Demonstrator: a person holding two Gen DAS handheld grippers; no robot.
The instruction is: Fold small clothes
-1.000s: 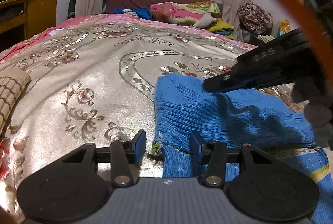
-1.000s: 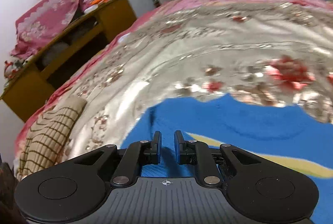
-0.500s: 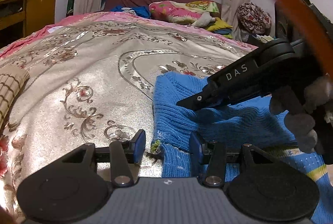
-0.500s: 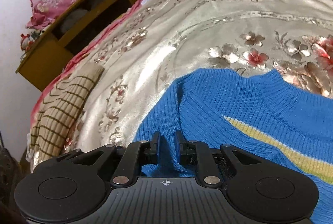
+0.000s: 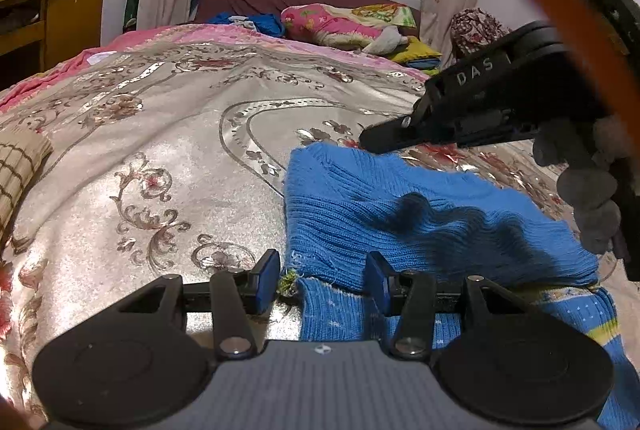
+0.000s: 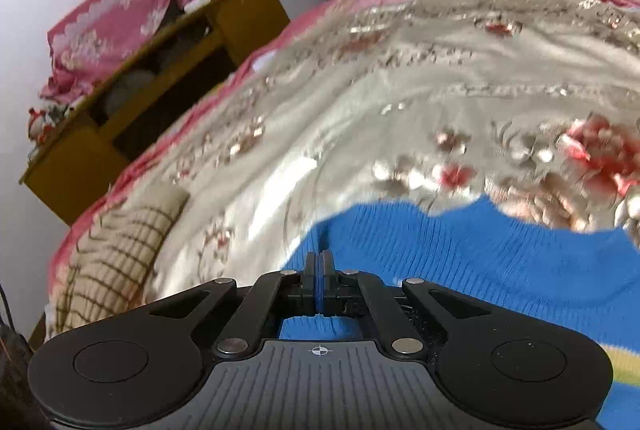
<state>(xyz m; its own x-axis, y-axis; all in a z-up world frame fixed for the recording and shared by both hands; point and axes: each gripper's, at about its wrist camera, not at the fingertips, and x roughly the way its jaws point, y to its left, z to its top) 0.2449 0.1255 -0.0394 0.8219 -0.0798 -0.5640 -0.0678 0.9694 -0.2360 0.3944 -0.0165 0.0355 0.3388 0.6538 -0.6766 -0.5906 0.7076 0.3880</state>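
Left hand-held gripper hangs spread wide at the sweater near-left corner, gripping nothing. The sweater lies flat on the bed, long axis running rightward, folded edge pointing away. Right hand-held gripper looks clenched, blue knit beneath its tips; whether it grips cloth, I can't tell. Left is nearer that corner.
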